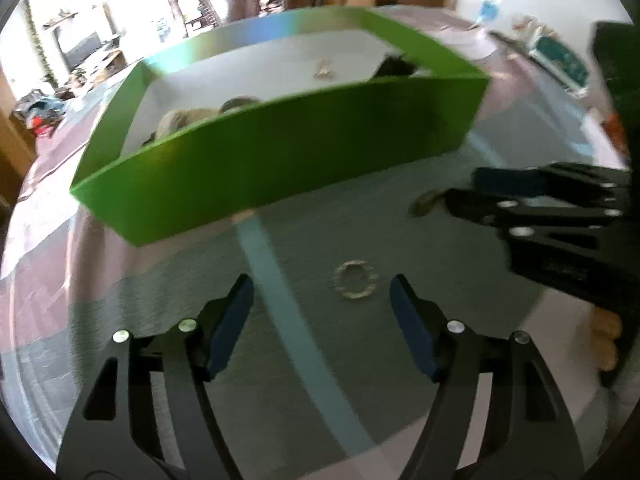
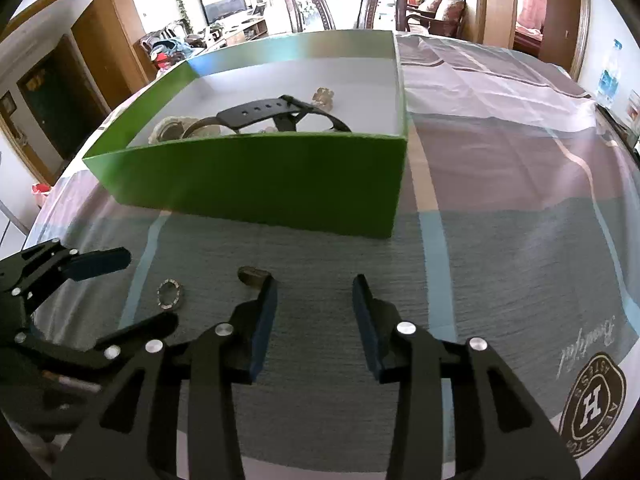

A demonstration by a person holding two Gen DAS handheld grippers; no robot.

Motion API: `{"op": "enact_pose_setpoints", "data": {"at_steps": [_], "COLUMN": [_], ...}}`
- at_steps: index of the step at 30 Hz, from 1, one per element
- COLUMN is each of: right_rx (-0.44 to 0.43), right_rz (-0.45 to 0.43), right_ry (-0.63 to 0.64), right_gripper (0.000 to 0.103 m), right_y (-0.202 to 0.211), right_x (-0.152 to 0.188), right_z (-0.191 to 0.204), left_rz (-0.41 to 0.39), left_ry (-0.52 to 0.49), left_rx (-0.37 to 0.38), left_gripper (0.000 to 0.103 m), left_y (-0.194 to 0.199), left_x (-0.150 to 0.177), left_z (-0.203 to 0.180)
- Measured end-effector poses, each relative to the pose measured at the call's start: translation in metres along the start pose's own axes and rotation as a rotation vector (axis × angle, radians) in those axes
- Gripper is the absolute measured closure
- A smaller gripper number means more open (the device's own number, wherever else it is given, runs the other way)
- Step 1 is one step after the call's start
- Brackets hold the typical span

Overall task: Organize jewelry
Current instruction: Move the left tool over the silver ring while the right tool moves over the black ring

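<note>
Ring [image 2: 170, 294]: small, pale, studded; flat on the grey-green band of the cloth [image 2: 500, 264], before the box's front wall, toward its left corner. Left gripper [image 1: 322, 292] above it, jaws wide, ring lying near the right pad, untouched, nothing held.

Second piece [image 2: 250, 274]: small, brownish, kind unclear; on the cloth just right of the ring, touching or just beside the tip of the right gripper's left finger.

Right gripper [image 2: 314, 294]: jaws partly apart, nothing between them.

Box [image 2: 256, 176]: green walls, white floor, open top, on the cloth beyond both pieces. Contents: black watch [image 2: 280, 114], a gold trinket [image 2: 324, 96] at the back, beige items [image 2: 172, 130] at the left.
</note>
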State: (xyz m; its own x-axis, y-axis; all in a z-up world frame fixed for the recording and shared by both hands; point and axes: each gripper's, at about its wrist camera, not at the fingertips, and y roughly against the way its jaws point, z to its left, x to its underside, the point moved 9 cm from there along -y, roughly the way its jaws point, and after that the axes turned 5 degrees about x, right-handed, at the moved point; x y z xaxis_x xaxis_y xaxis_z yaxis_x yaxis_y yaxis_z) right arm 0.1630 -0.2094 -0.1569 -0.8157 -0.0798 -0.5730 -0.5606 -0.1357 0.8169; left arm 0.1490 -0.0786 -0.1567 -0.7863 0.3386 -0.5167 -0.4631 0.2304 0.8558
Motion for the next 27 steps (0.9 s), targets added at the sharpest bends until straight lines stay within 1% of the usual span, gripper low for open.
{"op": "enact_pose_setpoints", "data": {"at_steps": [1, 2, 5, 9, 12, 16, 19, 20, 21, 22, 25, 27], "right_rx": [0.002, 0.002, 0.0, 0.037, 0.054, 0.086, 0.059, 0.043, 0.034, 0.027, 0.056, 0.074], "right_rz": [-0.004, -0.007, -0.011, -0.022, -0.016, -0.015, -0.015, -0.008, -0.003, -0.004, -0.015, -0.016], "right_ry": [0.007, 0.013, 0.035, 0.062, 0.041, 0.025, 0.047, 0.06, 0.069, 0.084, 0.12, 0.122], "right_gripper": [0.064, 0.063, 0.062, 0.062, 0.062, 0.062, 0.062, 0.057, 0.049, 0.046, 0.046, 0.046], "right_y": [0.001, 0.002, 0.0, -0.003, -0.005, -0.002, 0.002, 0.002, 0.0, -0.002, -0.009, -0.017], "right_x": [0.001, 0.002, 0.0, 0.0, -0.003, -0.014, -0.02, -0.02, -0.019, -0.018, -0.016, -0.016], "right_z": [0.001, 0.003, 0.007, 0.012, 0.008, 0.002, 0.012, 0.017, 0.021, 0.026, 0.031, 0.029], "left_rz": [-0.006, 0.003, 0.01, 0.013, 0.017, 0.013, -0.01, -0.016, -0.021, -0.026, -0.037, -0.035], "left_ry": [0.013, 0.035, 0.084, 0.135, 0.145, 0.123, 0.109, 0.105, 0.098, 0.092, 0.083, 0.089], "left_rx": [0.002, -0.015, -0.091, -0.093, -0.112, -0.115, -0.077, -0.067, -0.061, -0.057, -0.04, -0.03], "left_gripper": [0.033, 0.033, 0.034, 0.033, 0.033, 0.033, 0.032, 0.032, 0.032, 0.032, 0.033, 0.038], "left_y": [0.0, 0.0, 0.003, 0.005, 0.009, 0.018, 0.025, 0.026, 0.026, 0.025, 0.016, 0.01], "left_x": [-0.002, -0.002, 0.0, 0.002, 0.005, 0.007, 0.001, -0.001, -0.003, -0.004, -0.008, -0.007], "left_z": [0.002, 0.009, 0.037, 0.062, 0.074, 0.075, 0.067, 0.065, 0.062, 0.059, 0.048, 0.045]}}
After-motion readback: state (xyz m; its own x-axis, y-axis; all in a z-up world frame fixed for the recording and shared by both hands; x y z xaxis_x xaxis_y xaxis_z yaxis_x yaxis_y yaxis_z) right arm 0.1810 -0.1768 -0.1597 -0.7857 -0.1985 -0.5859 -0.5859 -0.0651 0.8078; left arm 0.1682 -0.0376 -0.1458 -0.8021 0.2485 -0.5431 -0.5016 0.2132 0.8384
